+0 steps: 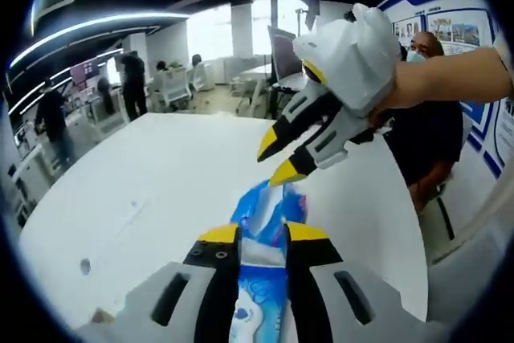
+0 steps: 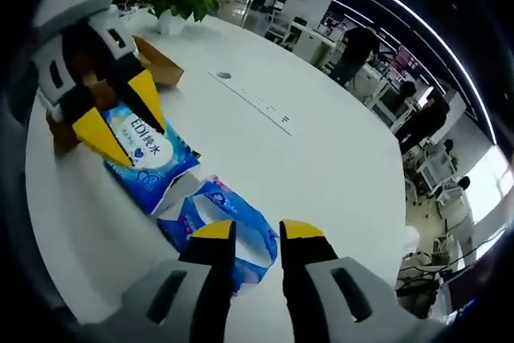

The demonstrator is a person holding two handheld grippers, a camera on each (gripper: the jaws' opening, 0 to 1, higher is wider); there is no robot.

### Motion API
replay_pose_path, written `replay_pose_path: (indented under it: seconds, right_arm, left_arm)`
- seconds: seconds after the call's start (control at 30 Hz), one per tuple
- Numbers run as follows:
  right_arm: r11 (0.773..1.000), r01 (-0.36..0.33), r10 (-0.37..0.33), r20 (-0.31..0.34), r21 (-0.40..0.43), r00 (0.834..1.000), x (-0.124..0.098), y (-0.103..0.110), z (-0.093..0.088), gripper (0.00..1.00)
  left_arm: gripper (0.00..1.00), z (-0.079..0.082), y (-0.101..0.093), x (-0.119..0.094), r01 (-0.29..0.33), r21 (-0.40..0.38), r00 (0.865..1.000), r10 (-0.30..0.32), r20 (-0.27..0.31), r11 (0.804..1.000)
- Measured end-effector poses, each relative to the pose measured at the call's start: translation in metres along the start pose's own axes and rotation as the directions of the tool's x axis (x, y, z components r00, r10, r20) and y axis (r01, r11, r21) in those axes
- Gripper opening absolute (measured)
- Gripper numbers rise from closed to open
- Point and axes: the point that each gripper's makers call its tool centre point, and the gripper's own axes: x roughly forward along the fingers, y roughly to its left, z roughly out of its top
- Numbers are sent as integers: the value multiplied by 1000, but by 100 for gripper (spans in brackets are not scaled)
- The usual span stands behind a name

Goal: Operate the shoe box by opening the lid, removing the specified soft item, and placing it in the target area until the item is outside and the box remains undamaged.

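Left gripper view looks close over the white counter (image 1: 161,190) toward the office. Right gripper view faces the opposite way. Both share the blue packet (image 1: 261,222) (image 2: 217,222).

Glossy plastic wipes pack (image 2: 148,158), smooth matt white table (image 2: 321,166), seemingly cardboard box (image 2: 157,66)

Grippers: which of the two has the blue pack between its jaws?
The left gripper: the blue pack sits between its jaws. The right gripper hangs above the pack, jaws open on nothing.
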Motion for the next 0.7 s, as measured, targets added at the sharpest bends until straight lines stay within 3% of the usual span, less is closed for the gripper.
replay_pose_path:
  seconds: [0.17, 0.4, 0.5, 0.7]
  right_arm:
    - [1000, 0, -1, 30, 11, 1000, -24, 10, 11, 24]
    - [1000, 4, -4, 50, 14, 999, -48, 25, 19, 28]
    - [1000, 6, -7, 57, 18, 998, -56, 30, 21, 29]
    - [1000, 5, -7, 72, 28, 997, -68, 38, 21, 30]
  left_arm:
    - [23, 6, 4, -44, -37, -17, 999, 37, -15, 999]
    - [27, 28, 16, -102, -113, -45, 992, 115, 47, 993]
    - [28, 36, 20, -122, -145, -22, 986, 146, 78, 989]
    - [23, 36, 18, -154, -183, -33, 980, 185, 68, 983]
